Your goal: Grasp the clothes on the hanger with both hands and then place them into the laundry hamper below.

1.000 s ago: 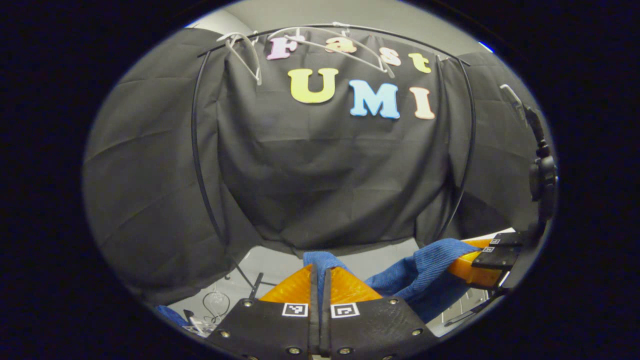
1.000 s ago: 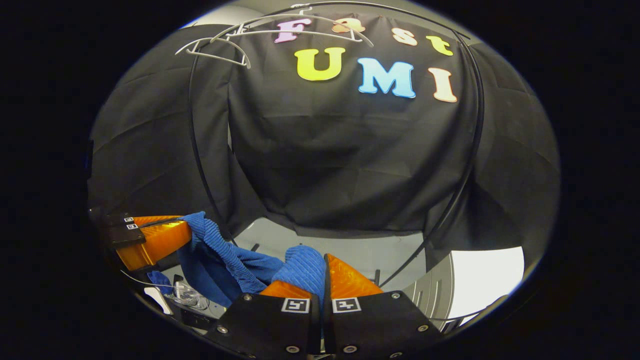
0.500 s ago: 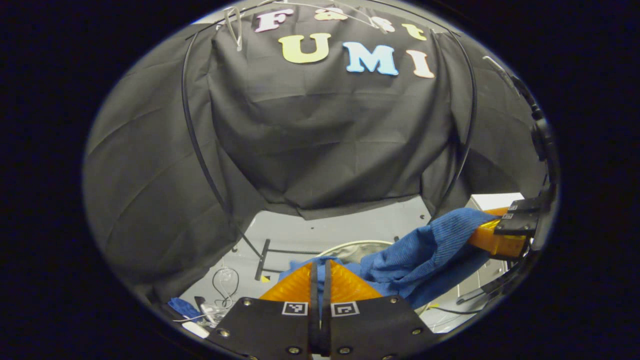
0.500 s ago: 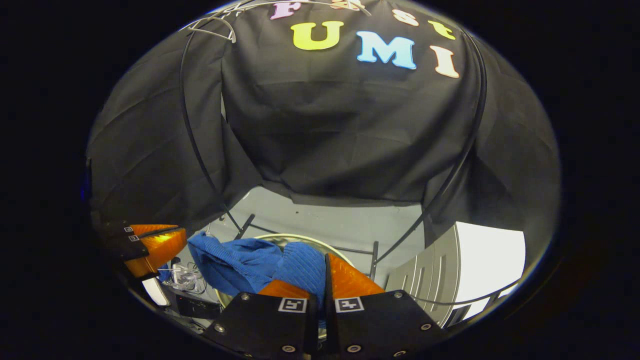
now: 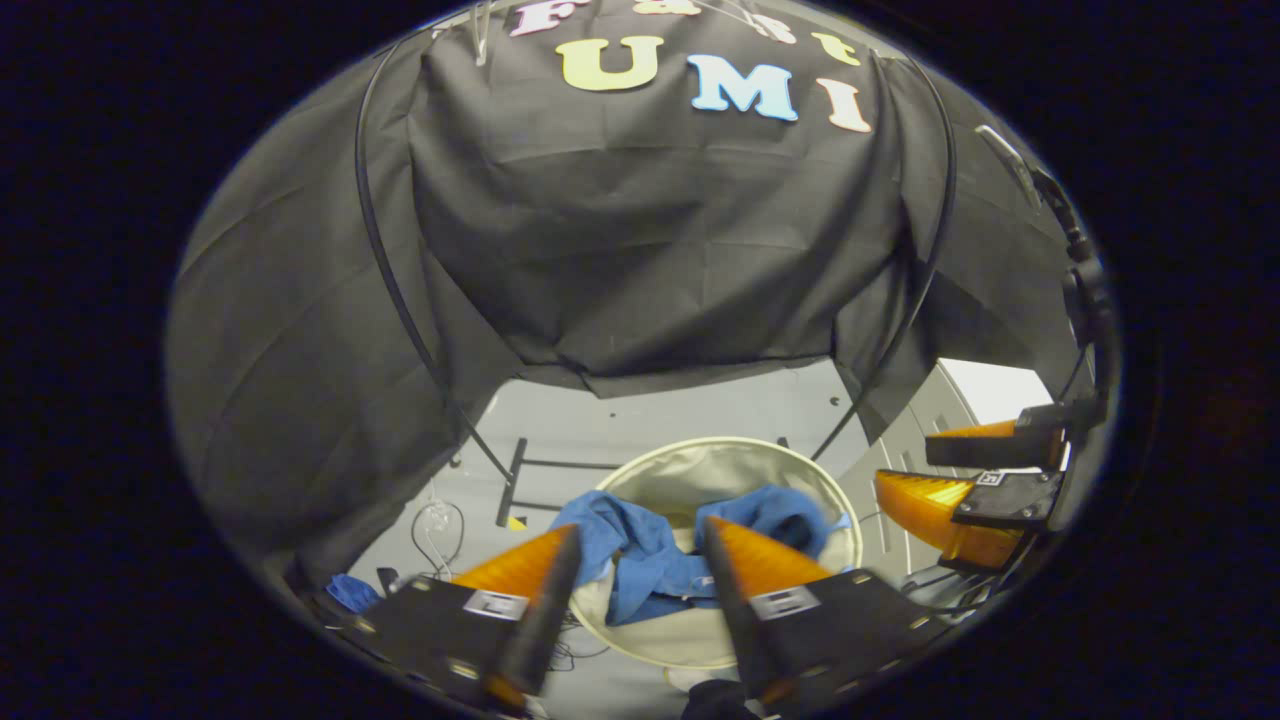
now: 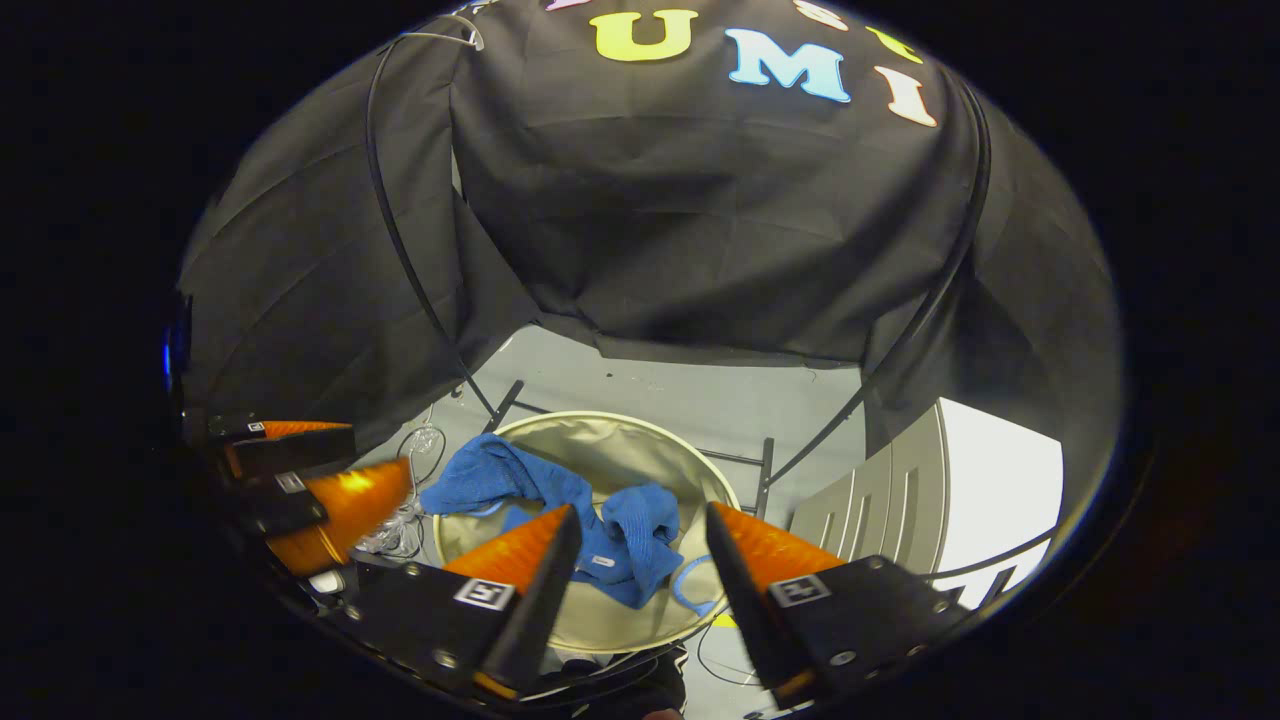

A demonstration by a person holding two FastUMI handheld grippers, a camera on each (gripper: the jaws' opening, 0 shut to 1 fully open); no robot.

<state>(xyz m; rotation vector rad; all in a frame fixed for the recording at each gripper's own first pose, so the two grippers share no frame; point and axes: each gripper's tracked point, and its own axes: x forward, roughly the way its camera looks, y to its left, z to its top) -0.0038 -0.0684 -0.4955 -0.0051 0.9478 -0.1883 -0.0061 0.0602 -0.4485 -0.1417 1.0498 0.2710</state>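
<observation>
We hold both claws released above the hamper (image 6: 590, 425): left gripper (image 5: 632, 565) and right gripper (image 6: 640, 545) grasp nothing. The blue garment (image 6: 560, 500) lies inside the hamper, one part draped over its rim nearest the left gripper. That overhang might drag it out.

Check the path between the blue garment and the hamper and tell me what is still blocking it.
Nothing visible blocks it. The blue garment already lies in the hamper, one part draped over the rim. The left gripper and right gripper are both open above it, holding nothing.
</observation>
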